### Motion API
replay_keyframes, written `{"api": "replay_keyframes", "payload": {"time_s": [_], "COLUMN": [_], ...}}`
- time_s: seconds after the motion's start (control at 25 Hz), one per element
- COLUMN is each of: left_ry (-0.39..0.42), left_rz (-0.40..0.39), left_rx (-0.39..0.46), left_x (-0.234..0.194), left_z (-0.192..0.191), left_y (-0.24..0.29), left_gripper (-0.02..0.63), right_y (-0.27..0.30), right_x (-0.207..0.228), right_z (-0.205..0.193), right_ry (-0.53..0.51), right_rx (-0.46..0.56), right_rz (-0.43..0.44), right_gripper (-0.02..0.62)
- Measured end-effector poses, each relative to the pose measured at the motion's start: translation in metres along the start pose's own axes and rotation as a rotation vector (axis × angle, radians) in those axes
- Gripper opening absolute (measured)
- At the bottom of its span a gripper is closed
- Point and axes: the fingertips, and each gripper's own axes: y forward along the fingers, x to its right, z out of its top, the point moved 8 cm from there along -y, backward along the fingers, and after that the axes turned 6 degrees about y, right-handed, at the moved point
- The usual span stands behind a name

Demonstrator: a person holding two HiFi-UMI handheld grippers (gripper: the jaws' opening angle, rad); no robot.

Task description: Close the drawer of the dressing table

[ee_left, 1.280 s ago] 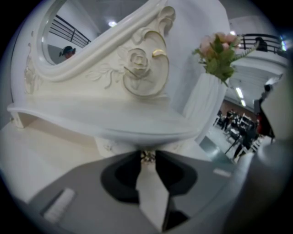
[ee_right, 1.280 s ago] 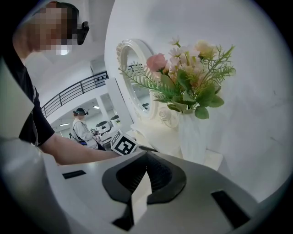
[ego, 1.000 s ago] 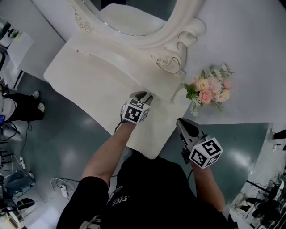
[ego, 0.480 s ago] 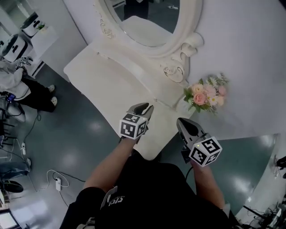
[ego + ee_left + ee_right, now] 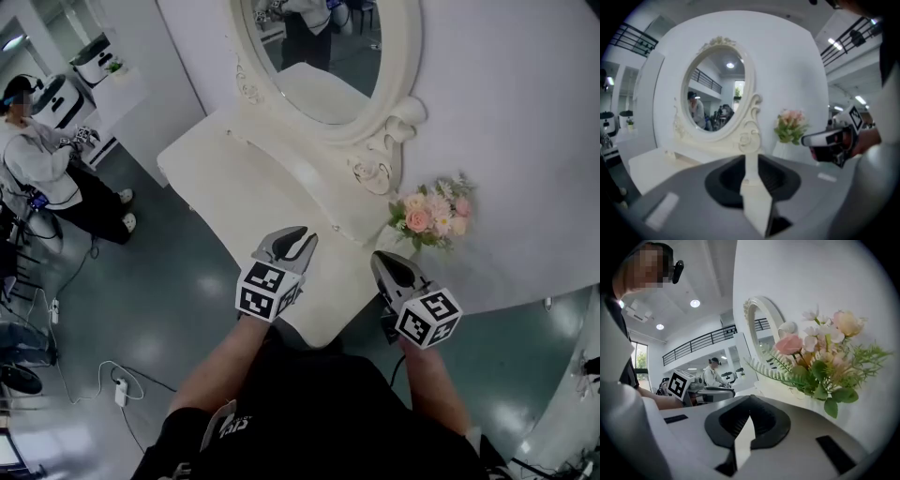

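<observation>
The white dressing table (image 5: 234, 178) with its oval mirror (image 5: 319, 56) stands against the wall; no open drawer shows along its front from above. My left gripper (image 5: 291, 244) hangs in the air above the table's near corner. Its jaws are a little apart and closing, with nothing between them. My right gripper (image 5: 379, 259) is raised beside it, off the table's right end, with its jaws together and empty. The left gripper view looks level at the mirror (image 5: 717, 93) and the right gripper (image 5: 820, 139).
A pink and white flower bunch (image 5: 429, 217) stands at the table's right end against the wall, close to the right gripper. A person (image 5: 42, 159) sits at the far left. Cables (image 5: 122, 389) lie on the grey floor.
Both grippers have risen, the left one well up and back from the table's front edge. The left jaws have narrowed. The head view has tilted up, showing more mirror and room.
</observation>
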Motion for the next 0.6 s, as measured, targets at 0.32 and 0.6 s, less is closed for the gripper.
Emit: {"api": "replay_keyframes", "payload": {"time_s": [0.32,0.6], "left_ry": [0.023,0.028], "left_rz": [-0.033,-0.028], "left_rx": [0.098,0.109], "left_x": [-0.041,-0.081], "left_z": [0.029,0.040], "left_y": [-0.040,-0.063], "left_gripper": [0.057,0.048], "right_y": [0.024,0.043], "right_x": [-0.031,-0.060], "right_z": [0.027,0.044], "right_ry": [-0.060,-0.120], "right_rx": [0.100,0.158], "right_rz": [-0.013,-0.049], "right_gripper": [-0.008,-0.008]}}
